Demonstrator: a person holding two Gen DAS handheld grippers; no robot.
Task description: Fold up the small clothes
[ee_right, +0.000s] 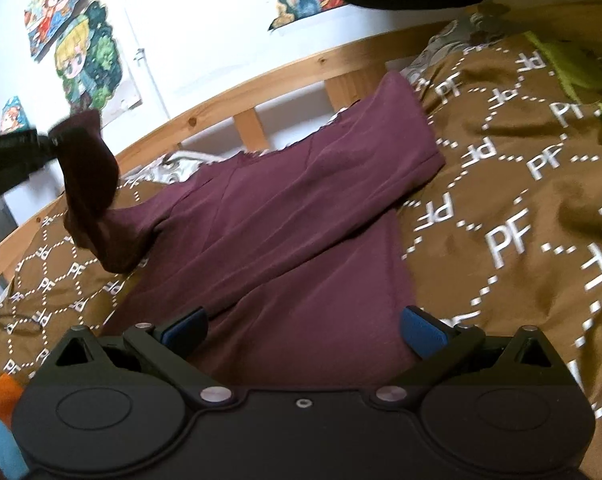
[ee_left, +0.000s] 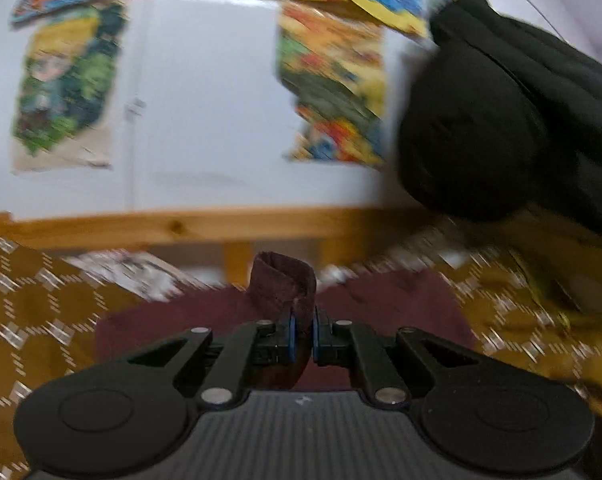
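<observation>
Maroon garment lies spread on a brown bedspread printed with white "PF" letters inside dotted hexagons. One sleeve is folded across the body of the garment and points toward the wooden bed rail; its cuff end lies near the rail, with the bedspread just beside it on the right. Left gripper: jaws nearly closed, blue pads pinching a sleeve cuff, which sticks up above the fingertips as a small loop of fabric. In the right wrist view this gripper enters from the left edge, and the pinched sleeve hangs from it, lifted off the bed, running down to the garment's shoulder area, where it meets the bedspread. The left wrist view is motion-blurred; detail of the bedspread pattern there is smeared. Right gripper: jaws wide apart, blue pads clear of each other, nothing between them; it hovers over the near hem of the garment, and whether the pads touch the cloth cannot be told. Wall behind the bed is white, with several colourful cartoon posters. A dark bulky shape fills the upper right of the left wrist view; its identity is unclear. A strip of yellow-green fabric lies on the bedspread at the far right.
</observation>
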